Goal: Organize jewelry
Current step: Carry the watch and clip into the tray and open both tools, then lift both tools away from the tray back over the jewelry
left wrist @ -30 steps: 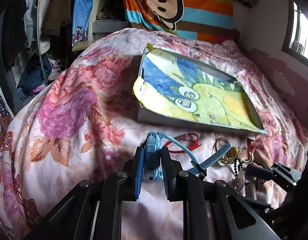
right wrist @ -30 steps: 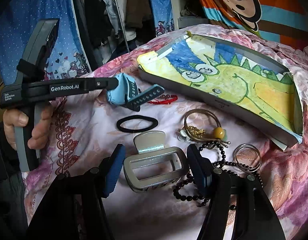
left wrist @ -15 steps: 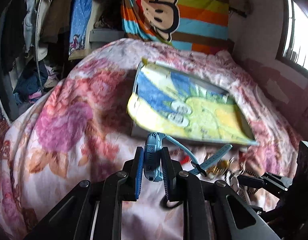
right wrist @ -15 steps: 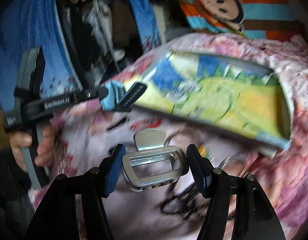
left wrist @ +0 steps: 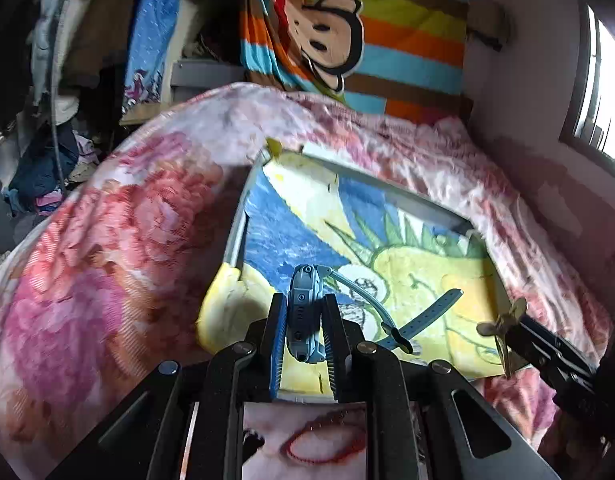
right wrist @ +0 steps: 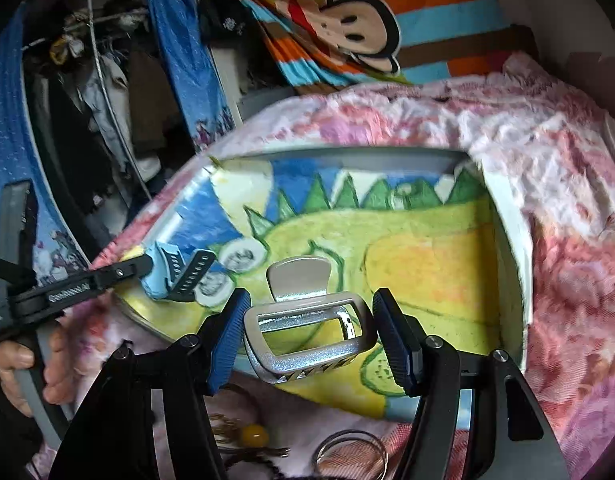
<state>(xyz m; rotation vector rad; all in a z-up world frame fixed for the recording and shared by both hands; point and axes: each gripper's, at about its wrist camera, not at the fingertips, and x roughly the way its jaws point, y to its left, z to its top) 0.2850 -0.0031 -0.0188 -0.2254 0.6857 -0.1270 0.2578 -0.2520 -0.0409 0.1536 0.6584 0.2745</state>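
Observation:
My left gripper (left wrist: 303, 328) is shut on a light blue watch (left wrist: 303, 304), held above the near left corner of a shallow grey tray (left wrist: 237, 232) lined with a dinosaur drawing; its strap hangs to the right. The watch also shows in the right wrist view (right wrist: 167, 276). My right gripper (right wrist: 311, 332) is shut on a silver hair claw clip (right wrist: 307, 332), held over the tray's (right wrist: 511, 232) near edge. The clip shows at the right of the left wrist view (left wrist: 503, 320).
The tray lies on a pink floral blanket (left wrist: 107, 248) on a bed. A red cord bracelet (left wrist: 327, 444) lies below the left gripper. Silver rings (right wrist: 351, 452) and a bracelet with a yellow bead (right wrist: 255, 436) lie near the right gripper. Hanging clothes (right wrist: 107, 80) stand left.
Both grippers have moved forward from above the loose jewelry to above the tray, each carrying its item. The jewelry on the blanket now lies behind and below them.

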